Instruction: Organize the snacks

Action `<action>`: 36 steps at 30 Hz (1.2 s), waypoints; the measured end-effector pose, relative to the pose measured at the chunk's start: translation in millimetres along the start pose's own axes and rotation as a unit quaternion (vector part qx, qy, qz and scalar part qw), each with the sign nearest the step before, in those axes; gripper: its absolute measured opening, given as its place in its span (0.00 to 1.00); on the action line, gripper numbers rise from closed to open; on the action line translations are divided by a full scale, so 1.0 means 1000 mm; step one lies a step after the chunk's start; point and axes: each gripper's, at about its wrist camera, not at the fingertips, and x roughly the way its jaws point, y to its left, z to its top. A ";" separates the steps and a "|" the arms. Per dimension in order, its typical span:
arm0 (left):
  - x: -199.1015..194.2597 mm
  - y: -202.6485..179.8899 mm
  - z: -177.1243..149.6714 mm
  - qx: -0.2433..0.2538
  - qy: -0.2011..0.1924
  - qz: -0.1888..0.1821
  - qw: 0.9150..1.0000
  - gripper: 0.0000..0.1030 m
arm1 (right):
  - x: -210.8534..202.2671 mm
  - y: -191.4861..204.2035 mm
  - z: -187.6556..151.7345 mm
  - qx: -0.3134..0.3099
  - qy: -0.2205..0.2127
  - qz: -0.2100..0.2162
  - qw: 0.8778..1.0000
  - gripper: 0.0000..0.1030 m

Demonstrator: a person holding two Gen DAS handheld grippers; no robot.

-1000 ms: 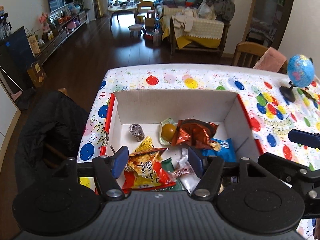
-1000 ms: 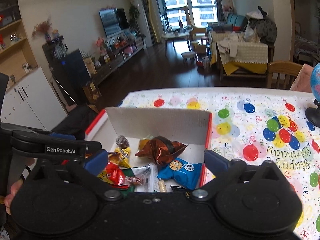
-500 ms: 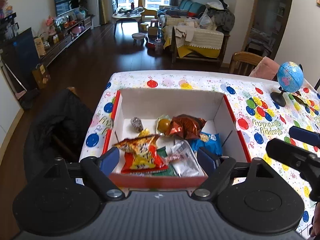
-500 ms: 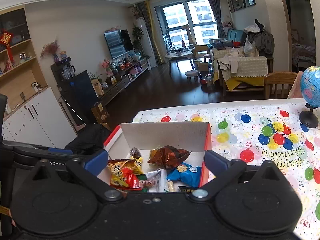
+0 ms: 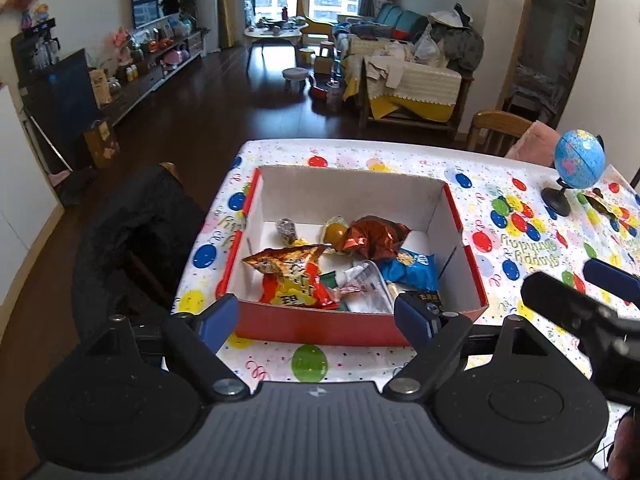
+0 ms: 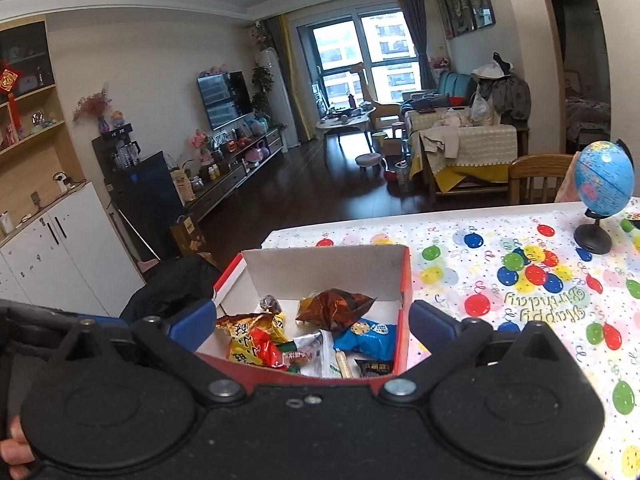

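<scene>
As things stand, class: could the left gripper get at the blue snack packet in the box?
Probably yes: the left gripper is open and empty, the box has no lid, and the blue snack packet lies uncovered on top.

1. The left hand-held gripper [image 5: 316, 314] is matte black, with two round disc-shaped housings flanking a ribbed dark grey centre panel that bears a small embossed mark.
2. Angled black linkage arms run forward from silver pivot screws to the fingers [image 5: 218, 316], which carry blue pads.
3. The right hand-held gripper [image 6: 314, 322] has the same build: black discs, silver pivot screws and blue-padded fingers [image 6: 434, 322].
4. Its centre panel is plain textured black, with two small fittings near the front edge.
5. Small screws sit atop each finger carrier.
</scene>
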 end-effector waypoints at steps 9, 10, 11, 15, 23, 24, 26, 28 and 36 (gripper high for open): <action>-0.013 0.003 -0.006 -0.020 -0.008 0.000 1.000 0.82 | -0.014 0.010 -0.011 -0.011 -0.026 -0.024 0.999 1.00; -0.014 0.003 -0.006 -0.022 -0.009 0.004 1.000 0.82 | -0.016 0.010 -0.012 -0.011 -0.028 -0.025 0.999 1.00; -0.015 0.003 -0.006 -0.022 -0.011 0.004 1.000 0.82 | -0.017 0.010 -0.012 -0.010 -0.029 -0.027 0.999 1.00; -0.017 0.001 -0.008 -0.017 -0.011 0.000 1.000 0.82 | -0.019 0.010 -0.014 -0.004 -0.030 -0.032 0.999 1.00; -0.020 -0.003 -0.010 -0.008 -0.012 -0.004 1.000 0.82 | -0.022 0.014 -0.017 0.004 -0.024 -0.035 0.999 1.00; -0.020 -0.003 -0.010 -0.006 -0.013 -0.005 1.000 0.82 | -0.022 0.014 -0.018 0.003 -0.024 -0.034 0.999 1.00; -0.019 -0.004 -0.010 -0.004 -0.012 -0.008 1.000 0.82 | -0.023 0.014 -0.018 0.002 -0.024 -0.034 0.999 1.00; -0.020 -0.004 -0.011 -0.003 -0.012 -0.009 1.000 0.82 | -0.022 0.014 -0.018 0.002 -0.024 -0.033 0.999 1.00; -0.020 -0.005 -0.013 -0.005 -0.006 -0.014 1.000 0.82 | -0.024 0.014 -0.017 -0.001 -0.026 -0.034 0.999 1.00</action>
